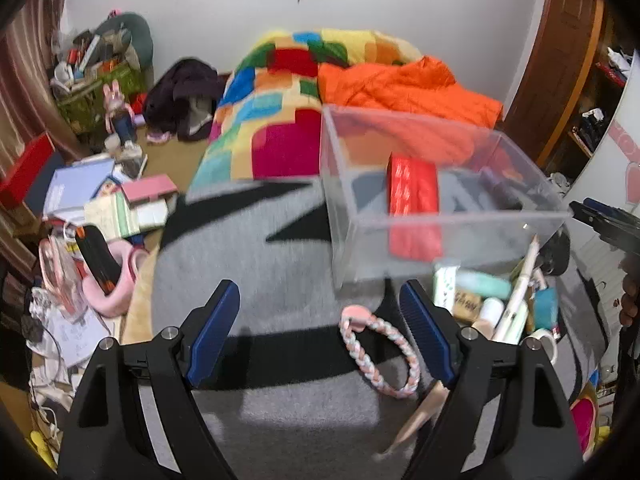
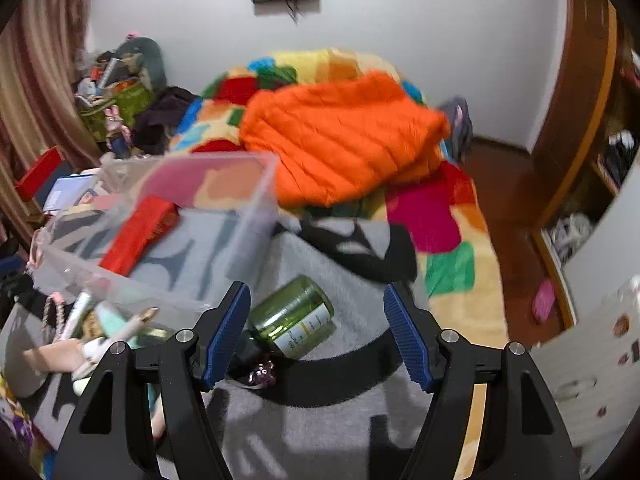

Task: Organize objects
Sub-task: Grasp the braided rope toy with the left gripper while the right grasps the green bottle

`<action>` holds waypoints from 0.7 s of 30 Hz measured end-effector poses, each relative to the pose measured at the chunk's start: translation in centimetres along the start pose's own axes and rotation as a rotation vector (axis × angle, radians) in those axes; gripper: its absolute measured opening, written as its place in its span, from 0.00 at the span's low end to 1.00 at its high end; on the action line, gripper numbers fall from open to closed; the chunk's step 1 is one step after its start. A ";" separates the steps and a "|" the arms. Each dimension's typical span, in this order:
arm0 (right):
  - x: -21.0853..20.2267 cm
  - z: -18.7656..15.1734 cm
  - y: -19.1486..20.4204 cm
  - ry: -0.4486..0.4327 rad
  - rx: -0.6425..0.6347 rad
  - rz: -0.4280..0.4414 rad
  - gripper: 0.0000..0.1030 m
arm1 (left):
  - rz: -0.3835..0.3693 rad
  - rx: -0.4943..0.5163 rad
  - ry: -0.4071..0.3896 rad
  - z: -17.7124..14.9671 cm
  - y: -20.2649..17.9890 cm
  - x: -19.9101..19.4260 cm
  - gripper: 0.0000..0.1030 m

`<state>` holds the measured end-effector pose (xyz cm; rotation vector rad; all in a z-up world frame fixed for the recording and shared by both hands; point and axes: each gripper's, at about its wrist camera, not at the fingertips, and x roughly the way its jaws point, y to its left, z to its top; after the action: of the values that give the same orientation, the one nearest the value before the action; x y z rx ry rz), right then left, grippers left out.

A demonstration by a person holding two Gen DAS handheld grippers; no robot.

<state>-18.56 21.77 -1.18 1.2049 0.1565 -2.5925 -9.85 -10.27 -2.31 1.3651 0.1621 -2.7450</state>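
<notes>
A clear plastic box [image 1: 344, 208] [image 2: 256, 208] stands on a grey and black blanket [image 1: 256, 264] on the bed, with a red packet [image 1: 414, 208] [image 2: 136, 234] inside it. My left gripper [image 1: 320, 320] is open and empty above the blanket; a braided pink and white loop [image 1: 380, 356] lies just inside its right finger. A pile of small toiletries and a white pen [image 1: 516, 300] lies right of that. My right gripper [image 2: 316, 328] is open over a green glass bottle [image 2: 294, 318] lying on its side, close to its left finger.
An orange quilted jacket [image 1: 404, 92] [image 2: 340, 144] and a patchwork cover [image 1: 272, 120] lie farther up the bed. Books and clutter [image 1: 108, 200] fill the floor at left. A wooden wardrobe [image 2: 576, 128] stands at right. The other gripper's tip [image 1: 600, 220] shows at far right.
</notes>
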 end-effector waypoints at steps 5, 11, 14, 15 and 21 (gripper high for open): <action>2.7 -0.6 -1.0 0.057 0.095 0.036 0.64 | -0.001 0.009 0.045 -0.9 -0.2 1.9 0.80; 4.7 -0.7 -1.5 0.109 0.151 0.101 0.64 | -0.023 0.024 0.085 -1.7 -0.8 3.5 0.76; 5.5 -0.9 -1.1 0.138 0.146 0.116 0.63 | -0.034 0.043 0.098 -1.8 -1.3 3.9 0.69; 5.6 -1.1 -1.0 0.143 0.141 0.115 0.59 | -0.035 0.053 0.096 -1.9 -1.5 3.9 0.67; 4.7 -2.0 -1.0 0.127 0.135 0.120 0.50 | -0.051 0.074 0.097 -2.0 -2.1 3.8 0.54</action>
<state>-20.21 22.19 -6.07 1.3817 -0.0653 -2.4576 -10.79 -8.00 -6.37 1.5350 0.1026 -2.7527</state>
